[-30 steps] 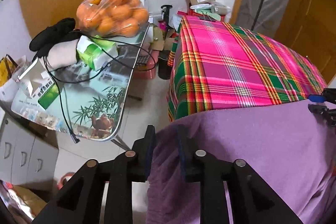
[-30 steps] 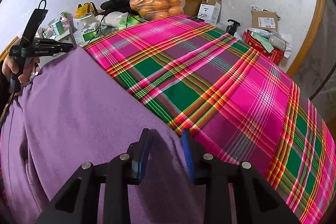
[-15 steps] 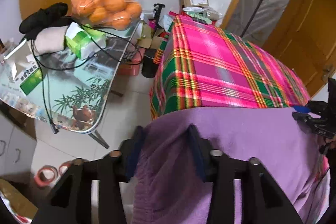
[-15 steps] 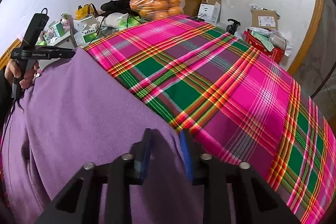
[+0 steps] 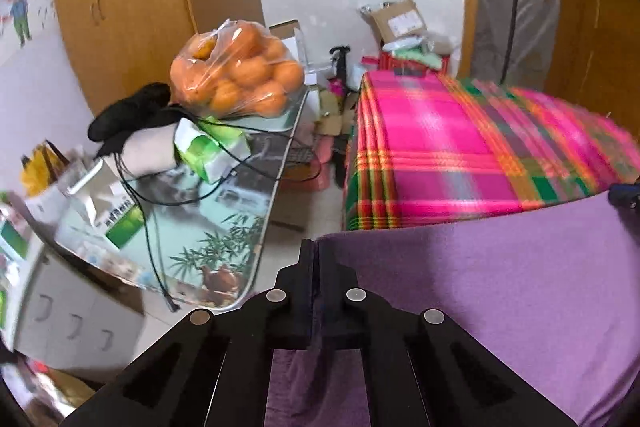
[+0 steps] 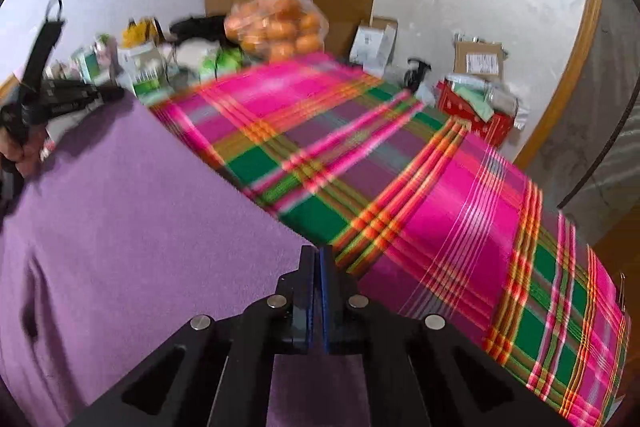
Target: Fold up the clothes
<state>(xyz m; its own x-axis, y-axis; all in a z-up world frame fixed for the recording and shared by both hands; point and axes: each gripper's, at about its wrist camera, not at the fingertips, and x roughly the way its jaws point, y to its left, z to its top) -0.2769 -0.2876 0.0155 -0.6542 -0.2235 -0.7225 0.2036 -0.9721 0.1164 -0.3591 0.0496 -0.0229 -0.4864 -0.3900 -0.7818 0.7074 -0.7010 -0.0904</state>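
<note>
The left gripper (image 5: 317,251) has its 2 fingers pressed together on a corner of the purple garment (image 5: 480,287), with the cloth pinched in the narrow slit between them and a fold hanging down under the fingers. The right gripper (image 6: 319,259) is likewise clamped on the garment (image 6: 120,207), its 2 blue-padded fingers closed on the far edge of the cloth at another corner. Between the 2 grips the garment stretches as a broad, fairly smooth sheet whose top edge runs from one gripper to the other, and in front of the plaid tablecloth (image 6: 440,187) it covers the near part of that cloth. In the right wrist view the left gripper (image 6: 118,93) shows at the garment's far corner, held by a hand (image 6: 18,147) at the frame's edge. In the left wrist view, the tip of the right gripper (image 5: 624,193) peeks in at the garment's right corner. Left of the plaid tablecloth stands a glass-topped table (image 5: 224,227) with a bamboo print, carrying a bag of oranges (image 5: 236,75), a green and white carton (image 5: 208,151), black cables (image 5: 152,227) and a black bundle (image 5: 128,111). Beyond the tablecloth, against the white wall, lie cardboard boxes (image 6: 478,59) and a red box (image 6: 472,111). Both views are blurred.
</note>
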